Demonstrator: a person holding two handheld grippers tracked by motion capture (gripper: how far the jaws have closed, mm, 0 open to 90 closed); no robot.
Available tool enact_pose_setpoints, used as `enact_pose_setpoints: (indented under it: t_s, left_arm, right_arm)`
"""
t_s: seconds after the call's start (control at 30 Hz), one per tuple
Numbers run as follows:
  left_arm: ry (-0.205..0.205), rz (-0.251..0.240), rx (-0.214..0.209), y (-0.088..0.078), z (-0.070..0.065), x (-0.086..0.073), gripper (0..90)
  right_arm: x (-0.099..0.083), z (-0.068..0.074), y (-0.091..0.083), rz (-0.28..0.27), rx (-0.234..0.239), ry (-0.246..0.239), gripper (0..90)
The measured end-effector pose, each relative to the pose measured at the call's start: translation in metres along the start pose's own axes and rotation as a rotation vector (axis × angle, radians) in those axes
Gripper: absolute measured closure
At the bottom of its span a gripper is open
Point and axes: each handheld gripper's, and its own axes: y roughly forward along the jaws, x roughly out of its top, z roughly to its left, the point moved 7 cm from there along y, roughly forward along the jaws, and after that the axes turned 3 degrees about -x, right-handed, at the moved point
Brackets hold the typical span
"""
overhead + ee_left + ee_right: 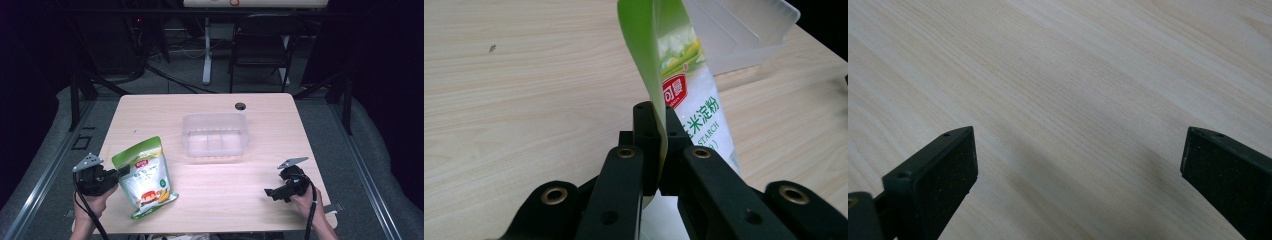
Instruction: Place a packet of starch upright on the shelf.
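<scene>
Black left claw (659,150) has brass-ringed screw holes, grey triangular top plate.

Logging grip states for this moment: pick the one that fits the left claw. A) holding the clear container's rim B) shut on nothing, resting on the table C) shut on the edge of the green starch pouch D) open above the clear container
C: in the left gripper view the left claw has its black jaws pinched on the green edge of the starch pouch, away from the clear container.
</scene>
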Motion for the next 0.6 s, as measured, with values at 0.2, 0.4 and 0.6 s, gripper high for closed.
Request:
enact_pose_setpoints:
  t_s: [0.2, 0.4, 0.6]
  left_arm:
    - [-0.026, -0.021, -0.051, -0.004, -0.010, 0.005, 90.0]
    - [-0.022, -0.029, -0.125, -0.008, -0.027, 0.012, 90.0]
    - [-0.003, -0.025, -0.176, -0.009, -0.041, 0.017, 90.0]
  right_arm:
    - [0.000, 0.000, 0.000, 0.000, -0.002, 0.001, 1.3]
    - [0.000, 0.000, -0.001, -0.006, 0.000, 0.002, 1.5]
    - [0.000, 0.000, 0.000, 0.001, -0.004, -0.001, 1.5]
